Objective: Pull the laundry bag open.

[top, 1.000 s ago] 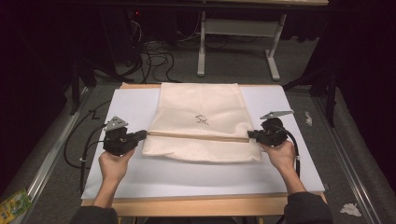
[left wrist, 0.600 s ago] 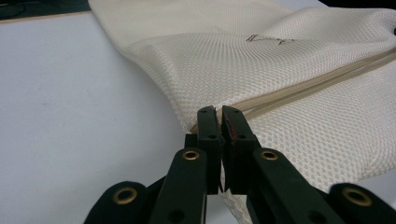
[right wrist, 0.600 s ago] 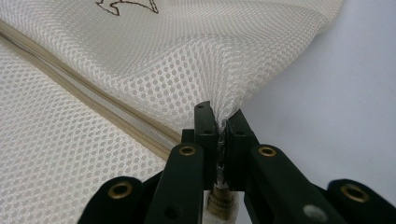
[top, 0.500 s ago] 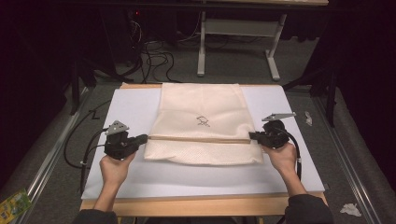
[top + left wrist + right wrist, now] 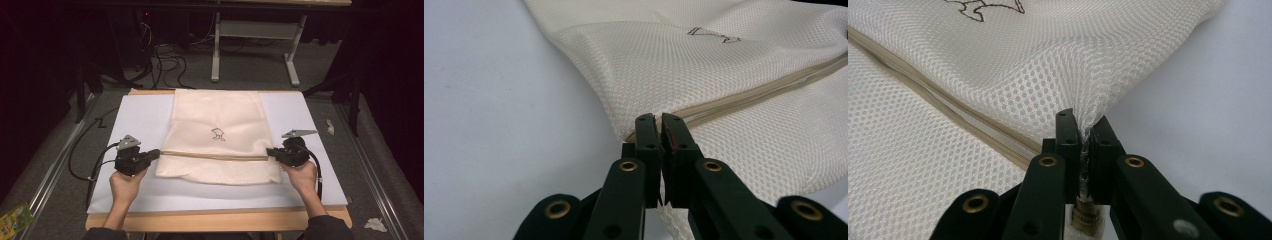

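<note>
A cream mesh laundry bag lies flat on a white sheet that covers the bench. The bag spans the gap between the two hand-held grippers, with its zipper line running straight from one to the other.

Left hand-held gripper — jaws closed on the bag's left edge. In the left gripper view the left hand-held gripper pinches the mesh right at the end of the zipper line, and the fabric rises ahead of the jaws. The left hand holds the tool body from behind.

Right hand-held gripper — jaws closed on the bag's right edge. In the right gripper view the right hand-held gripper clamps a gathered fold of mesh, with the zipper line just to the left of the jaws. The right hand holds this tool from behind.

A small dark embroidered logo sits on the bag beyond the zipper line, roughly midway between the two hand-held grippers. The bag's short near section lies between the forearms; the longer section extends away from both tools toward the far edge of the bench.
</note>
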Available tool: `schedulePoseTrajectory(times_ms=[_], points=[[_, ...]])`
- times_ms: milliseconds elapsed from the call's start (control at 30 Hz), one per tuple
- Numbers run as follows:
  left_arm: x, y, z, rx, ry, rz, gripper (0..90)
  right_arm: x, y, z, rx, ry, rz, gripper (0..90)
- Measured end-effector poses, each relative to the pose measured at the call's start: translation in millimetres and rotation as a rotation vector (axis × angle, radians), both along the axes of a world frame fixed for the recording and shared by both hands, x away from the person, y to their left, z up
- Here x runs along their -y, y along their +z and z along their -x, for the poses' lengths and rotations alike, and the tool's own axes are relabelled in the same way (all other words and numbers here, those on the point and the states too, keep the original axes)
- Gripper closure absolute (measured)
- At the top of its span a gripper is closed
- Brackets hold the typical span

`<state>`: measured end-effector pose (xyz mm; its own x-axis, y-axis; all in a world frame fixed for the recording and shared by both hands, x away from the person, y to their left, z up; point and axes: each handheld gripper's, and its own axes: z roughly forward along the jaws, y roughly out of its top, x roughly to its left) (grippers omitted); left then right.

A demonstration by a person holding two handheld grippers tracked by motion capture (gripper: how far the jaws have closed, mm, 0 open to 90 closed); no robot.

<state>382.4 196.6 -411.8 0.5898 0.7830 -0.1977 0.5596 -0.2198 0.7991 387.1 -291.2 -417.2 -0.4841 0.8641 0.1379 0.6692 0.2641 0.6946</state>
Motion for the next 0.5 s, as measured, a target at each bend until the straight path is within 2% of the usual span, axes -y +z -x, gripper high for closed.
schedulePoseTrajectory(times_ms=[500], points=[[-0.4,-11.0,3.7,-0.024,-0.004,0.003,86.8,1.0,-9.5,-0.7,-0.034,-0.005,-0.021,86.1]])
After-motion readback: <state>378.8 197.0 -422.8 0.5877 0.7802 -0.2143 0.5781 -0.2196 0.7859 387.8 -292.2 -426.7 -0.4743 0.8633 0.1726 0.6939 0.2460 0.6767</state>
